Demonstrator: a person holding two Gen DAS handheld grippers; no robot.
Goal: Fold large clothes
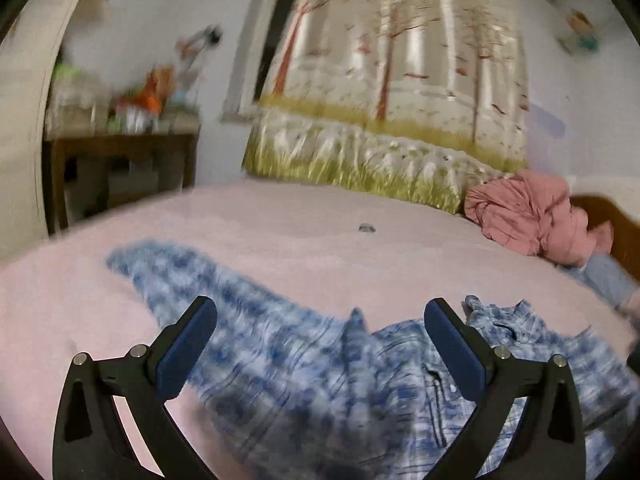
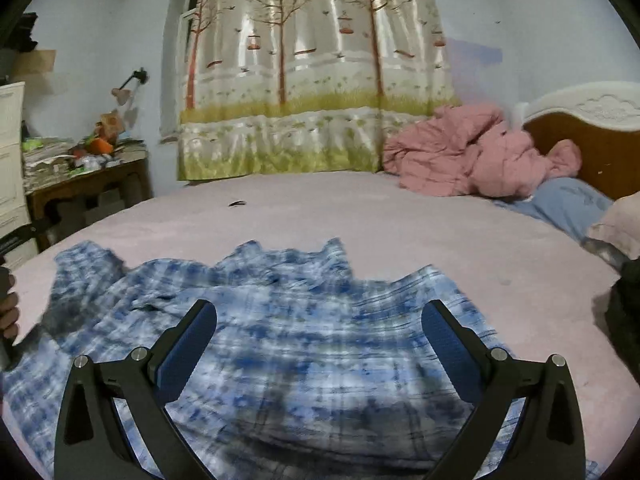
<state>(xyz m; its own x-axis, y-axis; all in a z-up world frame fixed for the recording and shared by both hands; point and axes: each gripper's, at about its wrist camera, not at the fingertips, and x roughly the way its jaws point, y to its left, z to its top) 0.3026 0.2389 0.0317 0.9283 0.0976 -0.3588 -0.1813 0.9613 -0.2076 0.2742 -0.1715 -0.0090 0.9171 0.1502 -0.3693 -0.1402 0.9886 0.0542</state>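
On the bed [image 2: 400, 220], pink sheet: blue plaid shirt [image 2: 280, 340] lying loosely spread and rumpled near the front edge, collar end bunched, 1 sleeve [image 1: 168, 276] trailing out to the side in the left wrist view. Left hand-held gripper [image 1: 320, 344] jaws fully apart, nothing between the pads, hovering just above the cloth. Right hand-held gripper [image 2: 320, 344] same: wide apart, empty, over the shirt body. Both views motion-blurred on the fabric. Person's hand [image 2: 8, 316] visible at the left edge of the right wrist view. Pink quilt [image 2: 480, 156] heaped by the headboard, well apart from the shirt. Looks like the step between grasps: shirt laid out, no fold visibly made yet. Next likely needs flattening, then pinching 2 edge points, probably sleeve or shoulder, and carrying them across the body. Risk: thin cloth dragging and bunching.
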